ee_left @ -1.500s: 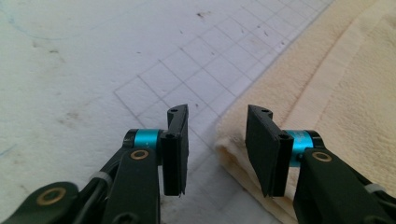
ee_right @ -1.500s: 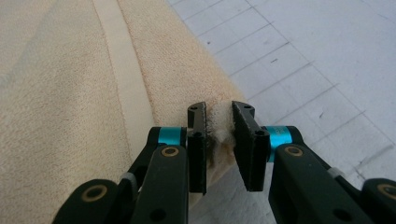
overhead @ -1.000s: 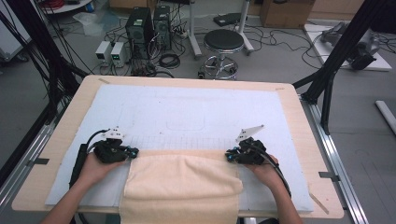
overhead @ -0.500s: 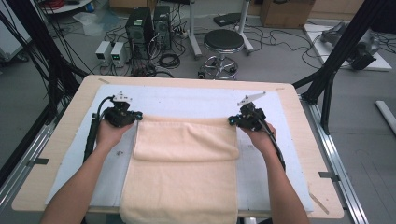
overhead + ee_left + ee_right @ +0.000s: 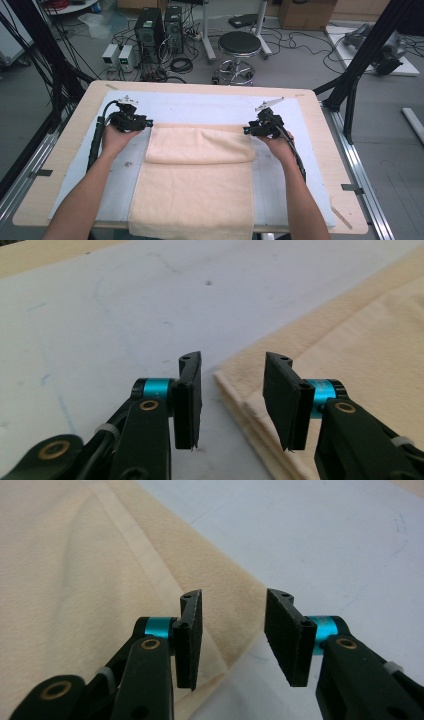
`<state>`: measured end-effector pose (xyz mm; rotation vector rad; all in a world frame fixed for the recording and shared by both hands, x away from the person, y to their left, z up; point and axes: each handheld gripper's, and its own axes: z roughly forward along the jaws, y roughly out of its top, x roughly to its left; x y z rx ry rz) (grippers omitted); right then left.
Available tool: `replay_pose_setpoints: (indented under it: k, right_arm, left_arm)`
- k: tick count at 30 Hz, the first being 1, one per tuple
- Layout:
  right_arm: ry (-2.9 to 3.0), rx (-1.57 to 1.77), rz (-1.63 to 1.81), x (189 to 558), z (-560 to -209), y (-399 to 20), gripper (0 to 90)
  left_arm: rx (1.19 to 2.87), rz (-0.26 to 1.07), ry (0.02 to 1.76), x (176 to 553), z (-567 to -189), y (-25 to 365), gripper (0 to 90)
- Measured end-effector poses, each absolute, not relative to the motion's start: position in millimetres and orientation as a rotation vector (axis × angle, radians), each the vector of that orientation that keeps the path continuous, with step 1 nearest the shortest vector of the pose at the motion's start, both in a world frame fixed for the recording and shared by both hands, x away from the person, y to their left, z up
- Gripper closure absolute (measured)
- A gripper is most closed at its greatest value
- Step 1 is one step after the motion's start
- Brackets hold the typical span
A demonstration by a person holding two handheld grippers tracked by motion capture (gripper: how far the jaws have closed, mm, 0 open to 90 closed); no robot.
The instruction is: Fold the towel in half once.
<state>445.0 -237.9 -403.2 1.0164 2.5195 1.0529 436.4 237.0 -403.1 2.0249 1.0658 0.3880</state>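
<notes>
Two grippers: both sit at the far corners of a folded towel [image 5: 200, 165] on a white mat [image 5: 200, 107]
Change: a second ago the jaws were pinched shut on the towel's near edge; that edge has since been carried away from the person and laid over the far part
Left gripper [image 5: 232, 390]: jaws have just been opening, now partly apart, nothing between the pads; the towel's doubled corner lies just beside and below them
Right gripper [image 5: 232, 630]: jaws likewise just opened, partly apart, gripping nothing, hovering over the other corner
Towel: lies flat mid-table, near end hanging over the table [image 5: 60, 170] edge
Meaning: this fold looks finished and released; both hands seem free for another fold
</notes>
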Motion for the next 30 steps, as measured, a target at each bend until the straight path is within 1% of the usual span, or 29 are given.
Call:
replay_pose_setpoints:
  k: [2,4,7,12,14,16,19,21,25,30]
  right_arm:
    - [2.519,0.989,1.058,439.3,-402.4,-236.4,57.4]
    - [2.541,0.972,1.085,434.3,-403.5,-234.2,57.3]
    - [2.571,0.966,1.031,430.3,-410.8,-230.0,57.9]
    - [2.592,0.976,0.987,428.7,-424.6,-225.2,59.5]
    - [2.581,0.969,0.990,428.5,-426.9,-224.3,62.4]
    - [2.582,0.975,1.010,427.7,-428.0,-224.0,68.3]
    - [2.587,0.985,1.037,427.7,-428.4,-224.7,77.4]
    - [2.591,0.977,1.036,427.0,-426.6,-224.1,82.2]
    - [2.576,0.915,1.071,421.3,-417.2,-222.3,84.6]
    - [2.531,0.879,1.169,410.7,-398.8,-226.9,84.6]
  left_arm:
    - [2.021,0.348,1.011,429.1,-405.6,232.9,59.1]
    - [2.074,0.315,0.996,426.7,-408.5,226.9,59.1]
    - [2.123,0.274,0.973,425.2,-412.7,219.2,59.2]
    - [2.195,0.265,0.983,426.5,-421.3,209.5,60.2]
    - [2.209,0.275,0.977,426.6,-424.0,208.4,63.7]
    - [2.189,0.322,0.959,423.2,-426.7,207.1,70.7]
    - [2.166,0.328,0.953,420.5,-429.3,207.7,79.8]
    - [2.171,0.344,0.942,418.7,-427.7,207.2,83.5]
    - [2.148,0.370,0.922,414.5,-419.8,208.9,84.7]
    - [2.037,0.385,0.889,407.7,-400.7,220.9,84.8]
